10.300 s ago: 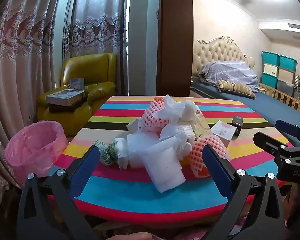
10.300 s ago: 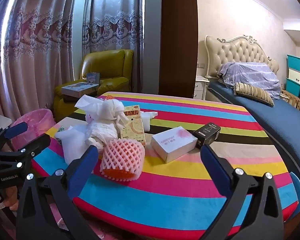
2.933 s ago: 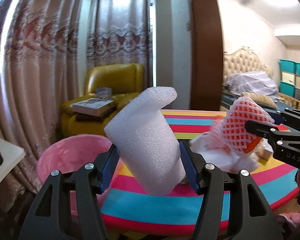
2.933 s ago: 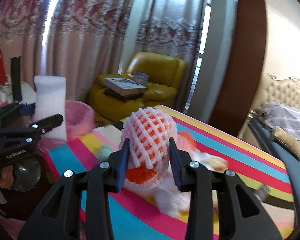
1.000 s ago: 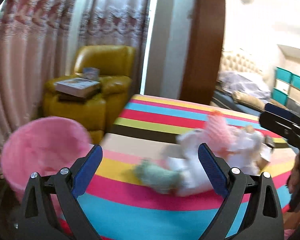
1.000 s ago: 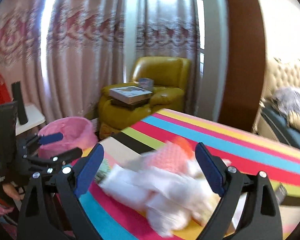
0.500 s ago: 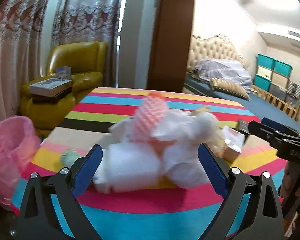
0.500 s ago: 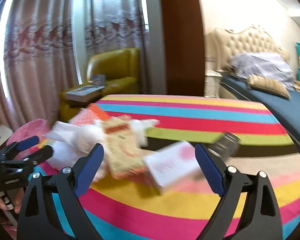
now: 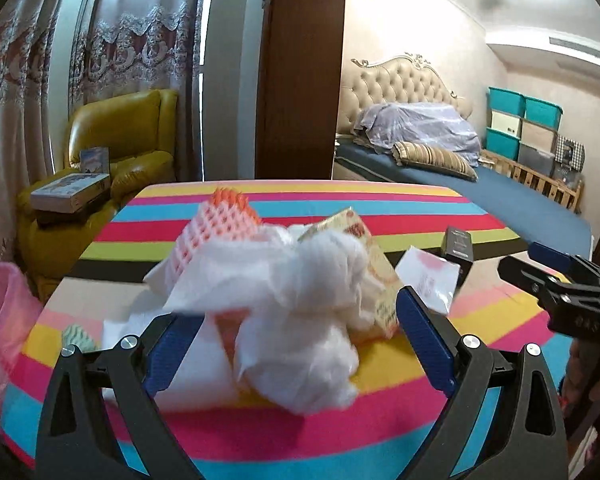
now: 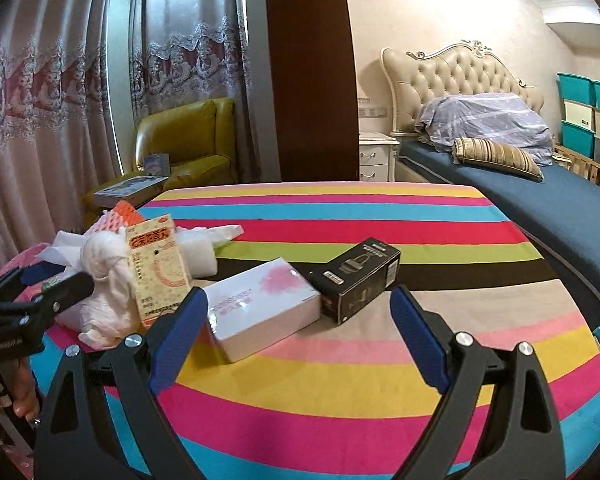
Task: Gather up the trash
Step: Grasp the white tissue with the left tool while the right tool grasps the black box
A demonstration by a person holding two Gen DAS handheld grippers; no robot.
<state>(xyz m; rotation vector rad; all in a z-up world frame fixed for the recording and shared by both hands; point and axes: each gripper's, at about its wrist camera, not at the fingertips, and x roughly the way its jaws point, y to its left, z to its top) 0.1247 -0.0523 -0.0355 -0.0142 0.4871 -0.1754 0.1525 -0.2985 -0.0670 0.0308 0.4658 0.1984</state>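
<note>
**Both grippers empty over the trash pile**

The left gripper (image 9: 296, 332), jaws spread and empty, frames crumpled white tissue (image 9: 300, 320) on the striped table (image 10: 380, 216); pinch its soft bulk low. The pink-bagged bin (image 9: 0, 320) waits at left. The right gripper (image 10: 300, 328), also wide and empty, faces a rigid glossy white box (image 10: 260, 308).

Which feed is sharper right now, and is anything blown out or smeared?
Right wrist view is sharper: print on the black box and white box is crisp. Left wrist view smears the crumpled tissue between the open left gripper; ceiling light glare top right; fisheye bends both.
</note>
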